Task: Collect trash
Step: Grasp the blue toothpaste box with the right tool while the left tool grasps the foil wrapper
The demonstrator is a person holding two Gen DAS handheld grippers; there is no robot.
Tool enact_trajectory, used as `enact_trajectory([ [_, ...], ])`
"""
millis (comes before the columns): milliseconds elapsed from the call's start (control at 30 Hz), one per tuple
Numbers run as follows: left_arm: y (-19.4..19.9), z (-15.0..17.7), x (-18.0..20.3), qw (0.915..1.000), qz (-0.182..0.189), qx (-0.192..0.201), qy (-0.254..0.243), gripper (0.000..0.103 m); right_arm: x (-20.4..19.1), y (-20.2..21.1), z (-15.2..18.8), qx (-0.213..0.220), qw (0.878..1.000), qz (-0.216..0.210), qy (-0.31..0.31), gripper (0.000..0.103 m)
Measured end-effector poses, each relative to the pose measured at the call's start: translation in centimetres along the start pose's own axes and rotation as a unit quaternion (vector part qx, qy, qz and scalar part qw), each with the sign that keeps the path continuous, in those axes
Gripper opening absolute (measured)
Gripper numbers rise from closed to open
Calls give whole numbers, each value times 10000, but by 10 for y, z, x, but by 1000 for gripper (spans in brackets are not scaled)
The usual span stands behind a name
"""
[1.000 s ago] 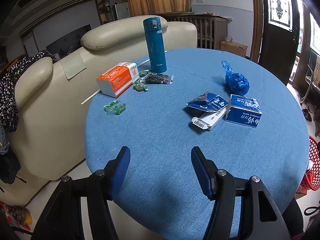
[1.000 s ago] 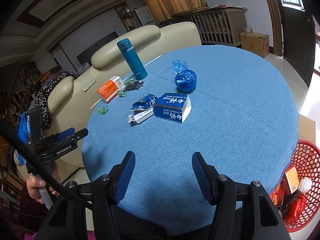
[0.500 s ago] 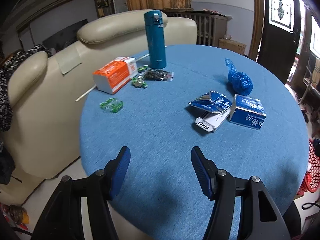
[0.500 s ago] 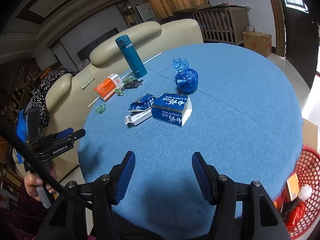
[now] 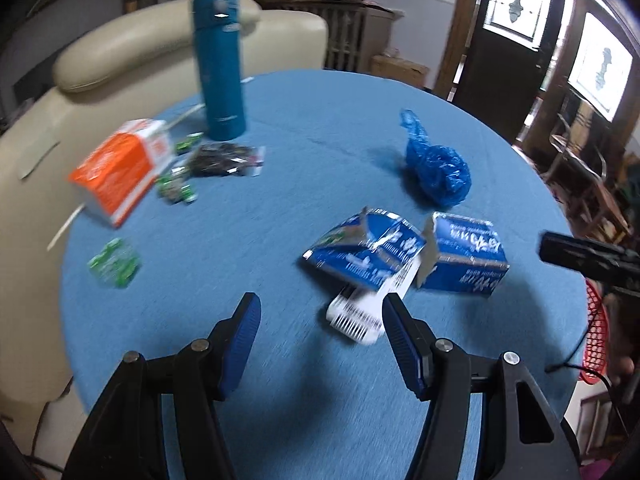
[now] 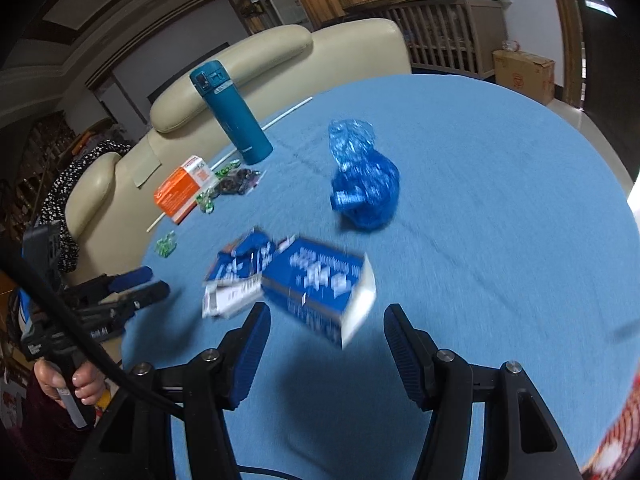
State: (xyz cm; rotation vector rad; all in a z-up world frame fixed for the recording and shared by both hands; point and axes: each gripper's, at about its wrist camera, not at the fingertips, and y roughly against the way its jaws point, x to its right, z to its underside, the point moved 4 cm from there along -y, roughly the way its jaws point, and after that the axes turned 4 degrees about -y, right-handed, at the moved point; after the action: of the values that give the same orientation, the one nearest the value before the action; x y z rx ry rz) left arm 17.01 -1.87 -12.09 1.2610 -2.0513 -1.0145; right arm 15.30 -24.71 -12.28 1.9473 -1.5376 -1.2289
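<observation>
Both the left gripper [image 5: 320,320] and right gripper [image 6: 326,326] hang half-open and empty while the torn blue cardboard carton [image 6: 316,286], mid-frame on the round blue-clothed table [image 6: 500,220], looks light, crushable, best pinched across its open flap edge.

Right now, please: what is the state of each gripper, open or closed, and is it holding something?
Left gripper: open, holding nothing, above the table.
Right gripper: open, holding nothing; the blue carton lies just ahead of it.
</observation>
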Motion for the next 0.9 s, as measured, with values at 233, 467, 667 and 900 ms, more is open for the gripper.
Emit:
enact_trajectory([
  [233, -40, -27, -4, 9985, 419, -273, -211, 64, 2, -47, -39, -308, 9984, -407, 239, 65],
  [467, -68, -45, -5, 9922, 1050, -470, -470, 64, -9, -83, -40, -1011, 9885, -798, 793, 65],
  [667, -85, -51, 3, 9848, 1399, -721, -729, 64, -34, -77, -19, -1288, 9755, -893, 1545, 67],
  [900, -105, -46, 3, 9841, 1338, -952, -670, 64, -56, -76, 11, -1194, 9642, -409, 2333, 71],
])
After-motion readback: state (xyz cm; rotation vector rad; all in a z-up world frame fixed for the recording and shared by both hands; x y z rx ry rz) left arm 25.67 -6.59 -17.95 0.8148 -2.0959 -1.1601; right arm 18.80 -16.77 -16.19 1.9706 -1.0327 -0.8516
